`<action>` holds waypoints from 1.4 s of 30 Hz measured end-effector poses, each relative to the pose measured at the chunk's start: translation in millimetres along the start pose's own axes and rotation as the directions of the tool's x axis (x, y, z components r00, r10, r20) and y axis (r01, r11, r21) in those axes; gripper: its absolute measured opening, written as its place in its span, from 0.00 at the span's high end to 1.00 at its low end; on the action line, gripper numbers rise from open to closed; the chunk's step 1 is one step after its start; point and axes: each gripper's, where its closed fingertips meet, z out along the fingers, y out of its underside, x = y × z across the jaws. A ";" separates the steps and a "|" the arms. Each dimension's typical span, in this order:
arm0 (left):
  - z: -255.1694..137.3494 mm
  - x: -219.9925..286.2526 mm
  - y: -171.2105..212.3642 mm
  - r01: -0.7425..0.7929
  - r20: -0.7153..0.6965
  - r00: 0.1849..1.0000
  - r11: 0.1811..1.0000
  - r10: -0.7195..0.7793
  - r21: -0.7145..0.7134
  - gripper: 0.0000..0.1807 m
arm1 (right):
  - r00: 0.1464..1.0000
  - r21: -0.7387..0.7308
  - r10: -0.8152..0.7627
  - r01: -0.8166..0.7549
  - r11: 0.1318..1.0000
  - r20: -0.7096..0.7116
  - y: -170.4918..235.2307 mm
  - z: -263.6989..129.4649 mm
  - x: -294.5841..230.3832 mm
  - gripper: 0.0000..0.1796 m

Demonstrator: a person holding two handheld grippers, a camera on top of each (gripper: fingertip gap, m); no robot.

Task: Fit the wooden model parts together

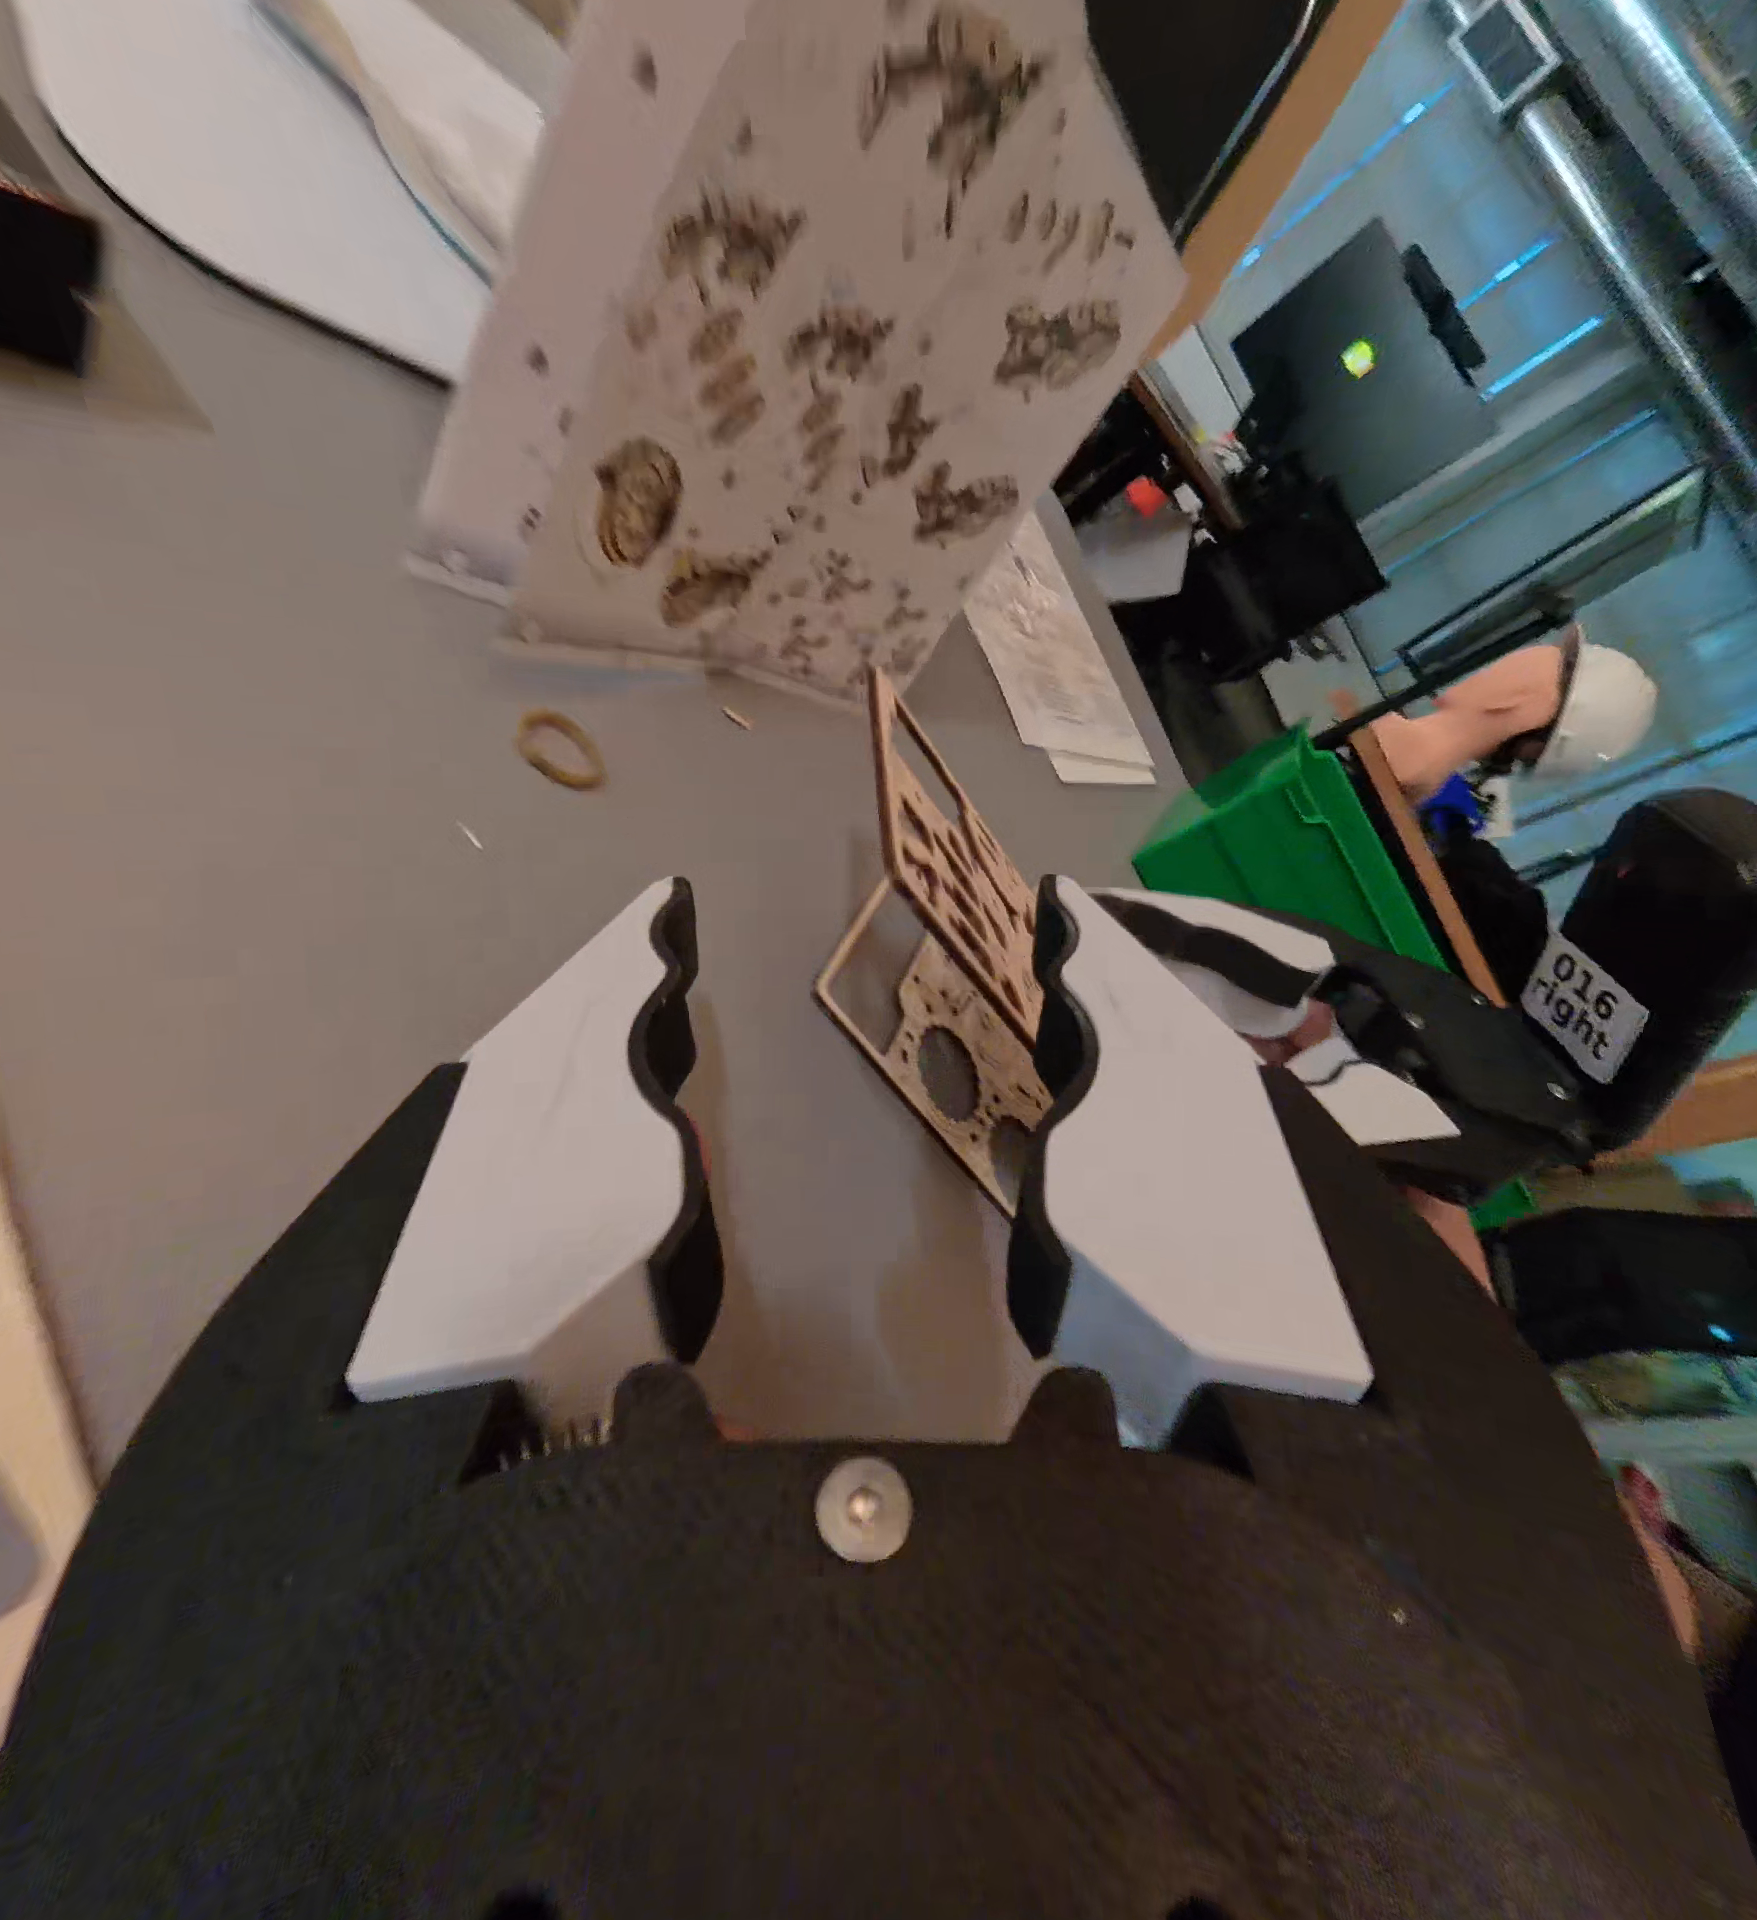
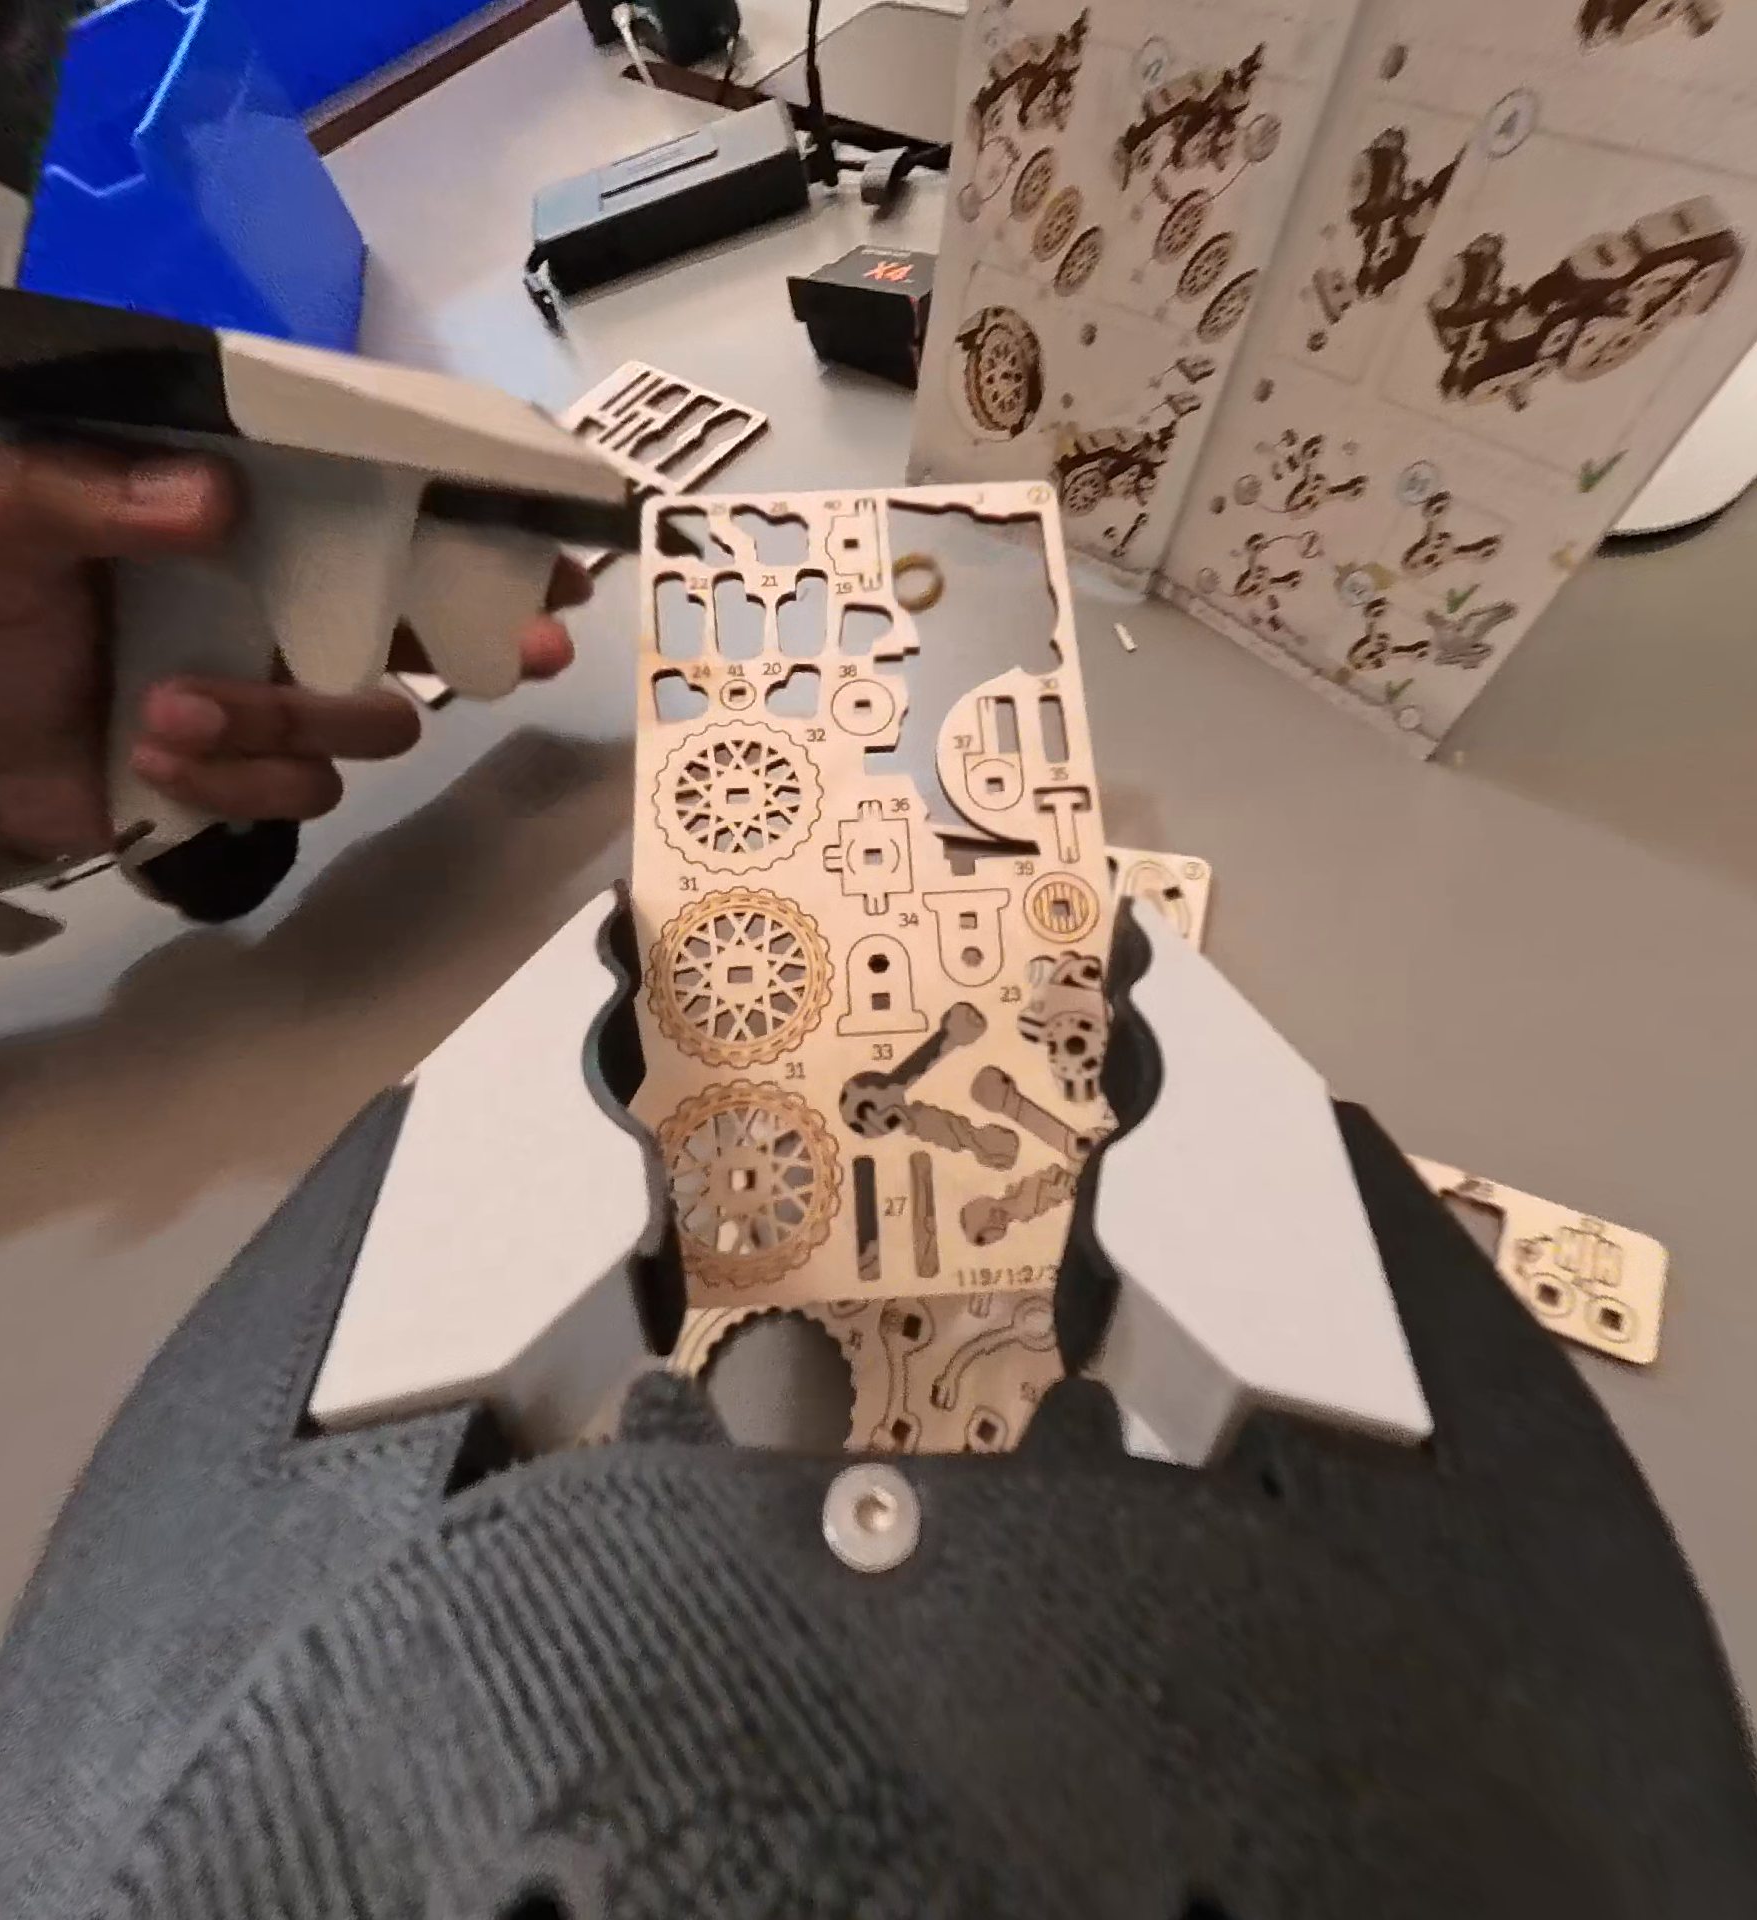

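Blue bin point(image 2: 199, 187), green bin point(image 1: 1279, 831), perhaps a rubber band point(image 1: 560, 748).

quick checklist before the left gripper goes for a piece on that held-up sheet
1. Right gripper clamped on the wooden parts sheet: ok, fingers press both side edges.
2. Left gripper open and empty: ok.
3. Left gripper reaches the sheet's top corner: cannot tell whether it touches.
4. Pieces left in the sheet: ok, gear wheels remain.
5. Instruction sheet visible: ok, standing behind.
6. Table below clear: not ok, other sheets lie there.
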 end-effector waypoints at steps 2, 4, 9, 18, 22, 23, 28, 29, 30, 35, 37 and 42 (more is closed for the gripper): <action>7.6 5.9 13.0 0.021 -0.024 0.999 0.999 -0.021 -0.036 0.64 | 1.000 0.018 -0.012 0.013 1.000 -0.024 -0.6 0.5 2.8 0.50; 14.8 14.7 25.7 0.039 -0.059 0.997 0.997 -0.043 -0.074 0.65 | 0.999 0.031 -0.020 0.021 0.999 -0.034 -0.6 1.2 3.4 0.50; 29.4 33.4 54.6 0.049 -0.149 0.986 0.984 -0.075 -0.170 0.73 | 0.999 0.060 -0.037 0.039 0.997 -0.025 -2.0 1.9 -3.1 0.50; 29.3 35.1 56.8 0.075 -0.215 0.970 0.981 -0.113 -0.179 0.89 | 0.995 0.069 -0.093 0.096 0.993 -0.047 -0.2 4.8 -8.3 0.50; 28.1 37.8 57.4 0.094 -0.248 0.958 0.976 -0.143 -0.197 0.93 | 0.993 0.066 -0.104 0.107 0.992 -0.050 0.6 5.5 -9.7 0.50; 27.9 38.5 57.4 0.095 -0.254 0.956 0.975 -0.145 -0.199 0.95 | 0.993 0.065 -0.106 0.109 0.992 -0.051 0.9 5.7 -9.8 0.50; 28.2 39.6 56.7 0.105 -0.268 0.950 0.974 -0.157 -0.201 0.97 | 0.993 0.069 -0.108 0.112 0.991 -0.056 1.5 6.3 -9.1 0.50; 28.0 39.3 56.0 0.110 -0.269 0.949 0.974 -0.162 -0.199 0.97 | 0.992 0.074 -0.109 0.114 0.991 -0.057 0.7 5.9 -9.2 0.50; 27.9 38.1 54.8 0.119 -0.265 0.949 0.974 -0.169 -0.194 0.98 | 0.992 0.081 -0.113 0.117 0.990 -0.059 -0.3 5.2 -9.3 0.52; 24.2 31.1 42.9 0.161 -0.271 0.942 0.975 -0.198 -0.151 1.00 | 0.990 0.149 -0.112 0.124 0.981 -0.085 -11.2 -4.5 -3.7 0.58; 23.2 28.2 40.3 0.156 -0.265 0.945 0.977 -0.190 -0.144 1.00 | 0.994 0.163 -0.082 0.093 0.982 -0.071 -12.3 -6.0 -1.6 0.58; 17.8 24.7 29.9 0.181 -0.294 0.933 0.977 -0.207 -0.115 1.00 | 0.999 0.193 -0.025 0.032 0.981 -0.042 -15.1 -9.5 2.2 0.59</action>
